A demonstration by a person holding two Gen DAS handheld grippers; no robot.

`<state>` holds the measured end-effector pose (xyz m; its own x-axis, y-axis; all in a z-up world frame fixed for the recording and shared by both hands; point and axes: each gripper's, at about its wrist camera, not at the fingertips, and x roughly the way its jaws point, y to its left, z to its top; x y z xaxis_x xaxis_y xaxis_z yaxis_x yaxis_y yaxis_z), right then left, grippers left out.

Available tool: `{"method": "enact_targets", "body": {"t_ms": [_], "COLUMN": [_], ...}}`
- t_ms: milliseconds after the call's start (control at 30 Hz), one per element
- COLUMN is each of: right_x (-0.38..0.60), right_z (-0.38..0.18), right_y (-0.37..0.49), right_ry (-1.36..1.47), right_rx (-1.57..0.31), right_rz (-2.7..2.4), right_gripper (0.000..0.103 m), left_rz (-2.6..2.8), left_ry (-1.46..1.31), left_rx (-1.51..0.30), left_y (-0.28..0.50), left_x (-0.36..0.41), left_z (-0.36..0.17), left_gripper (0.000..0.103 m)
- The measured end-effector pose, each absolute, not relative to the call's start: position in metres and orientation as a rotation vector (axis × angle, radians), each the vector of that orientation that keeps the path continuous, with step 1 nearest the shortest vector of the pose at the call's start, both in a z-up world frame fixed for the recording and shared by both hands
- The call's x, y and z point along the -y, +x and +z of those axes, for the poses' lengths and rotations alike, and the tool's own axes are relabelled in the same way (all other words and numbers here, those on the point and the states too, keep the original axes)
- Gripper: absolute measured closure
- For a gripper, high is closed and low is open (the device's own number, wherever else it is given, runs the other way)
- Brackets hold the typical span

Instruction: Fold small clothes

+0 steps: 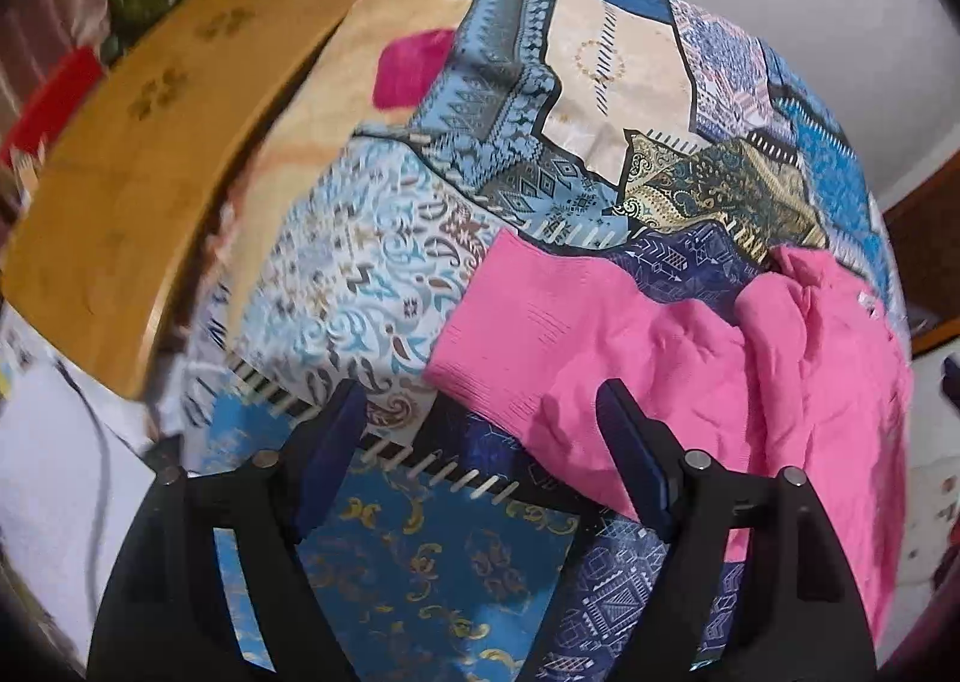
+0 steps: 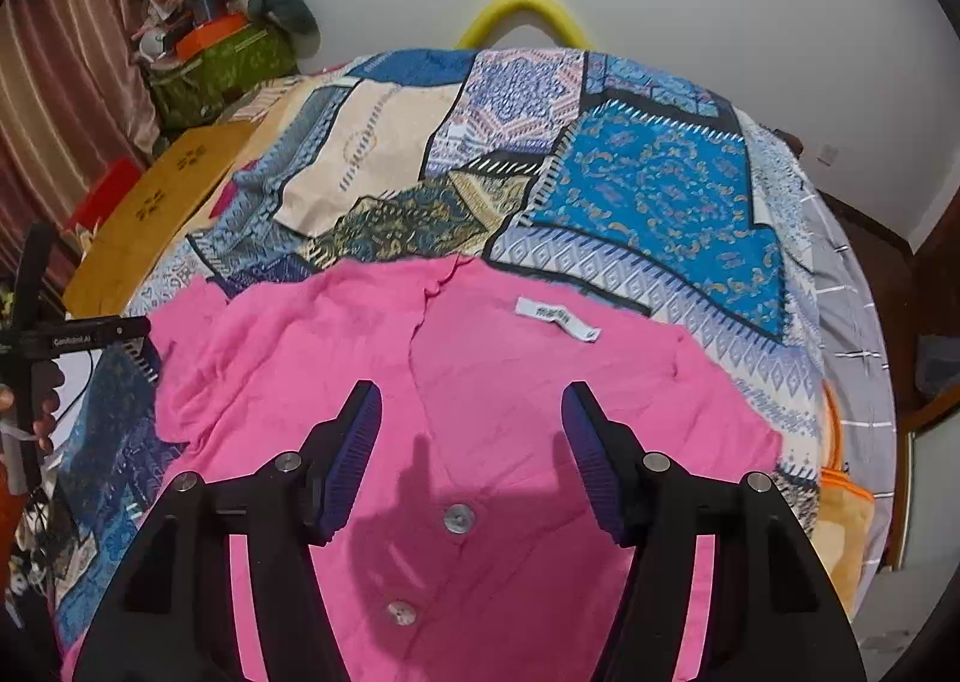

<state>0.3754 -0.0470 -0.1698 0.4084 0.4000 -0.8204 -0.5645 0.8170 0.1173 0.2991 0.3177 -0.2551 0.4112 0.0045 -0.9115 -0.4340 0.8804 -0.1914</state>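
Note:
A small pink buttoned top lies spread on the patchwork bedspread, with a white neck label and two buttons showing. My right gripper is open and empty, just above the top's front. In the left wrist view the pink top lies to the right, its ribbed sleeve end pointing left. My left gripper is open and empty, with its right finger over the sleeve's edge.
A wooden board lies at the bed's left edge, seen also in the right wrist view. A yellow hoop stands against the white wall. A cluttered green box sits at the back left. Striped grey cloth and orange fabric lie at right.

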Motion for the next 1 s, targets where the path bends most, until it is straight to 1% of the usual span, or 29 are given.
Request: {"method": "enact_targets", "body": {"t_ms": [100, 133, 167, 233, 267, 333, 367, 400, 433, 500, 633, 833, 1000], "right_x": [0.041, 0.039, 0.038, 0.037, 0.037, 0.037, 0.037, 0.038, 0.039, 0.042, 0.051, 0.069, 0.087], "right_z": [-0.174, -0.175, -0.176, -0.178, -0.179, -0.180, -0.181, -0.182, -0.183, -0.183, -0.180, -0.171, -0.163], "right_y": [0.373, 0.372, 0.372, 0.370, 0.370, 0.370, 0.370, 0.371, 0.371, 0.370, 0.369, 0.367, 0.364], "right_ry": [-0.198, -0.200, -0.202, -0.199, -0.197, -0.194, -0.191, -0.186, -0.183, -0.180, -0.160, -0.117, -0.065], "right_rx": [-0.976, -0.974, -0.974, -0.976, -0.977, -0.979, -0.982, -0.986, -0.989, -0.991, -0.989, -0.971, -0.952], "right_rz": [0.623, 0.625, 0.630, 0.636, 0.638, 0.638, 0.637, 0.636, 0.635, 0.630, 0.628, 0.627, 0.641], "right_gripper": [0.044, 0.044, 0.044, 0.044, 0.044, 0.044, 0.044, 0.044, 0.044, 0.044, 0.044, 0.044, 0.044], "left_rz": [0.273, 0.273, 0.279, 0.283, 0.284, 0.298, 0.296, 0.289, 0.289, 0.315, 0.329, 0.282, 0.235], "left_ry": [-0.480, -0.489, -0.495, -0.505, -0.505, -0.487, -0.481, -0.480, -0.480, -0.435, -0.343, -0.274, -0.203], "left_rx": [-1.119, -1.119, -1.119, -1.126, -1.130, -1.136, -1.136, -1.140, -1.149, -1.150, -1.099, -0.963, -0.880], "left_y": [0.301, 0.303, 0.305, 0.309, 0.310, 0.314, 0.315, 0.315, 0.317, 0.319, 0.323, 0.334, 0.352], "left_x": [-0.321, -0.323, -0.324, -0.327, -0.327, -0.325, -0.324, -0.323, -0.321, -0.316, -0.300, -0.267, -0.224], "left_z": [-0.264, -0.267, -0.270, -0.276, -0.279, -0.284, -0.285, -0.286, -0.286, -0.282, -0.253, -0.179, -0.123], "left_gripper": [0.036, 0.042, 0.045, 0.058, 0.062, 0.080, 0.084, 0.096, 0.099, 0.099, 0.099, 0.099, 0.099]}}
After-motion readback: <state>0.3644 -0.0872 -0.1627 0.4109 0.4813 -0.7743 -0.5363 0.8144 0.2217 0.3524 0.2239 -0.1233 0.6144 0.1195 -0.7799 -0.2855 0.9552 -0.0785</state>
